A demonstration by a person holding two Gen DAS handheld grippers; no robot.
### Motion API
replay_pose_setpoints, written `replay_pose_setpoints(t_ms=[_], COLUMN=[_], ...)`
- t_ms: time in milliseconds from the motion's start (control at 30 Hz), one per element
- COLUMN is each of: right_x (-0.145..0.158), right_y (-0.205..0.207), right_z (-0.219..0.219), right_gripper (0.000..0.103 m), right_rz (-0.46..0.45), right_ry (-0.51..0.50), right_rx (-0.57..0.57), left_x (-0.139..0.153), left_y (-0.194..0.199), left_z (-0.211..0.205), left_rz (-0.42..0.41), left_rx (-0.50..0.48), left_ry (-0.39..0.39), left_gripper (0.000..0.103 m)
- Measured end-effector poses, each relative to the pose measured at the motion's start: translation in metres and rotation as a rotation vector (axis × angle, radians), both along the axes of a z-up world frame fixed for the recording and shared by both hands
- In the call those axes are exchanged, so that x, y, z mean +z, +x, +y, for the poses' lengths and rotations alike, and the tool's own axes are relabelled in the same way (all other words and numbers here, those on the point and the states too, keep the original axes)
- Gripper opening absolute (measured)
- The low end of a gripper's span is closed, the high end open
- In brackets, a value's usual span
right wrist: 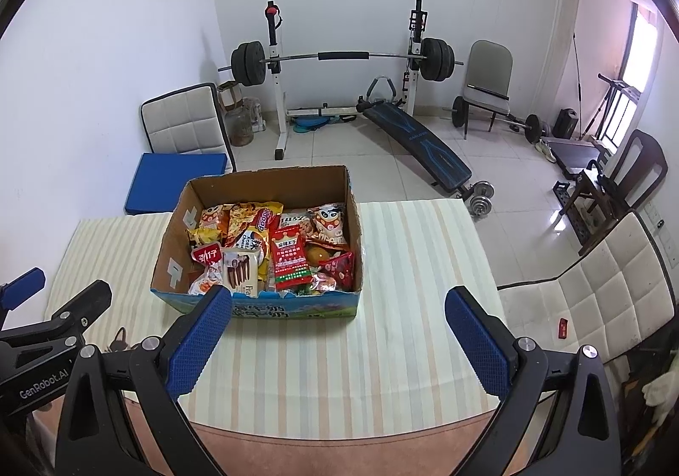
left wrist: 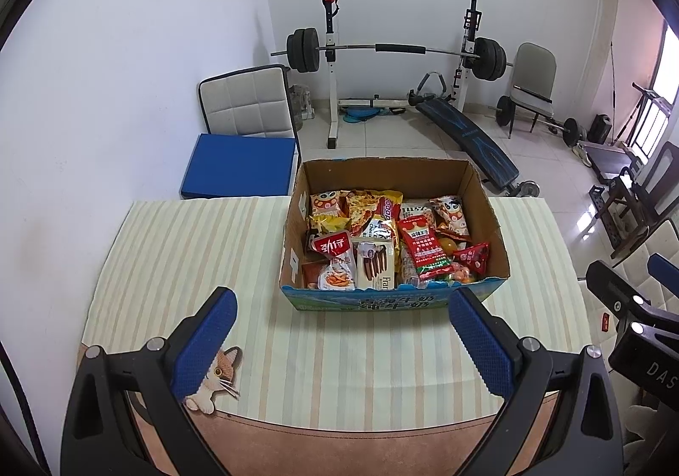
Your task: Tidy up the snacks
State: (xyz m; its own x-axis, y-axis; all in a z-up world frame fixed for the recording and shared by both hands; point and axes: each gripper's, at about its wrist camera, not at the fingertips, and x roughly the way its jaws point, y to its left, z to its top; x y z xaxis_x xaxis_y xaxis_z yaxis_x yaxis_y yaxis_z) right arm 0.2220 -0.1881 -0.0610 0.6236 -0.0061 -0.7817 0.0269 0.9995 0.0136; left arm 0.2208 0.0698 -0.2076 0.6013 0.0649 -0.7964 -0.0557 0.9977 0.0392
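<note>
An open cardboard box (left wrist: 488,212) stands on the striped tablecloth, packed with several snack packets. Among them are a tall red packet (left wrist: 424,251), a white packet of chocolate sticks (left wrist: 375,268) and a red-topped pouch (left wrist: 333,259). In the right wrist view the same box (right wrist: 174,238) holds the red packet (right wrist: 290,259). My left gripper (left wrist: 341,342) hovers open in front of the box, nothing between its blue pads. My right gripper (right wrist: 339,342) is open too, just short of the box's front wall. The right gripper's body (left wrist: 628,319) shows at the left wrist view's right edge.
The table (left wrist: 178,263) has bare striped cloth left and right of the box, and a cat figure (left wrist: 216,378) at its near edge. Beyond it are a blue-cushioned chair (left wrist: 242,145), a barbell rack (left wrist: 394,51) and a bench (left wrist: 471,136). A white chair (right wrist: 594,297) stands right.
</note>
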Motion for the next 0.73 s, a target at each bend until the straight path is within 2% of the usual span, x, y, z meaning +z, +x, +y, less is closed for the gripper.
replay_pose_setpoints(t_ms=[733], right_x=[0.0088], right_y=[0.0052], right_z=[0.0005], right_gripper=[0.103], right_rz=[-0.008], right_ry=[-0.002], right_rx=[0.009], left_x=[0.0024], left_y=[0.0067], left_z=[0.0026], left_rz=[-0.013], left_rx=[-0.004], left_ry=[0.003], left_gripper=[0.103])
